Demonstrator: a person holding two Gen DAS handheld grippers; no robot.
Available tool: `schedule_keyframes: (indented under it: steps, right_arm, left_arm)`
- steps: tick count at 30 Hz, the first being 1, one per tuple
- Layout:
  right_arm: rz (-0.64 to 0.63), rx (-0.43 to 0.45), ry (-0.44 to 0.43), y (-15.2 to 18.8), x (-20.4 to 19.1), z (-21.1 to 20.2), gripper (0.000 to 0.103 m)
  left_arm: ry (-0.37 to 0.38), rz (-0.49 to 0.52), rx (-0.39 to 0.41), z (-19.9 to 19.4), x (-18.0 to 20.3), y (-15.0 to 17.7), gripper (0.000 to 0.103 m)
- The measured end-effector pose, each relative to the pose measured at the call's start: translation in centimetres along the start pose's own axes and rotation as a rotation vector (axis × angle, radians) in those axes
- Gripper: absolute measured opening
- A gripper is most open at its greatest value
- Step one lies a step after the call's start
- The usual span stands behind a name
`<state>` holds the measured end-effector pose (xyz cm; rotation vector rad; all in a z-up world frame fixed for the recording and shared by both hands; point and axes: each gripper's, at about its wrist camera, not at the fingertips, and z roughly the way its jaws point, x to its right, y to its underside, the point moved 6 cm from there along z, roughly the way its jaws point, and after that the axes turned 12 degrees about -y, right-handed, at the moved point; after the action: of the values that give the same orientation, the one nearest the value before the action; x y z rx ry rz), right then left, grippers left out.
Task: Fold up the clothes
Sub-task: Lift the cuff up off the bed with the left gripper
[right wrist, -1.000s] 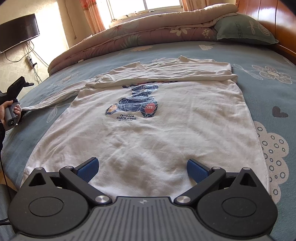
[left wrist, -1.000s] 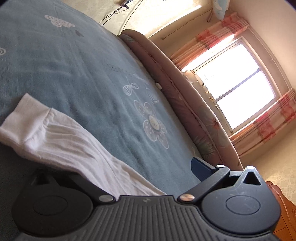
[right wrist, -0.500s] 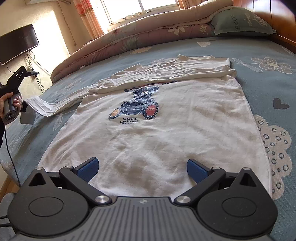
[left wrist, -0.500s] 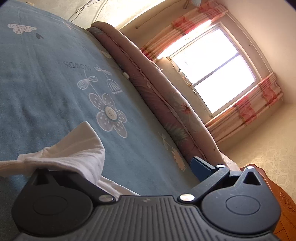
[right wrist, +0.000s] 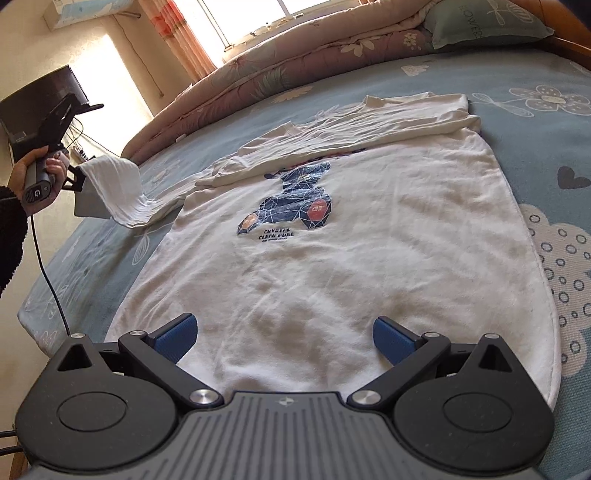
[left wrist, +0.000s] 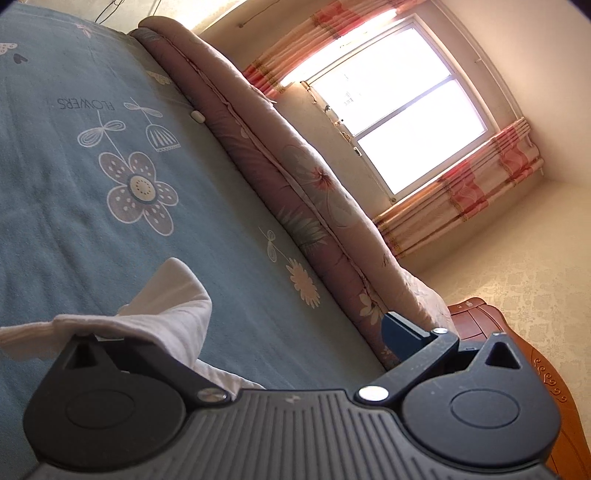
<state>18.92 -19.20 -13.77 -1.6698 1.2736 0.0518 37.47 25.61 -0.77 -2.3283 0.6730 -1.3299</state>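
A white long-sleeved shirt (right wrist: 332,258) with a blue geometric print lies flat on the bed, its far sleeve folded across the chest. The near-left sleeve (right wrist: 118,192) is lifted off the bed, its cuff draped over my left gripper (right wrist: 75,177), which a hand holds at the left. In the left wrist view the sleeve (left wrist: 173,314) hangs over the left finger and hides it; my left gripper (left wrist: 288,328) has its jaws wide apart. My right gripper (right wrist: 284,334) stands open just above the shirt's hem, touching nothing.
The blue flower-print bedsheet (right wrist: 535,122) covers the bed. A rolled quilt (left wrist: 295,184) runs along the far side under a window (left wrist: 406,110). A pillow (right wrist: 480,26) and a wooden headboard (left wrist: 517,350) are at the head end. A dark TV (right wrist: 33,107) hangs on the left wall.
My left gripper has risen and swung toward the shirt, taking the sleeve cuff off the bed. The right gripper has tilted and moved slightly closer over the hem.
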Motion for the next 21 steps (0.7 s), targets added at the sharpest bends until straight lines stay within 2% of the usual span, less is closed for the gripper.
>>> schedule_keyframes:
  steps: [14,21]
  right_arm:
    - [0.013,-0.016,-0.033,0.2,-0.1,-0.2,0.103]
    - [-0.004,0.014,-0.03,0.0,-0.2,-0.9,0.103]
  left_arm:
    - [0.062,0.077,-0.072,2.1,8.7,3.5,0.102]
    - [0.084,0.111,-0.109,3.1,12.5,6.0,0.102]
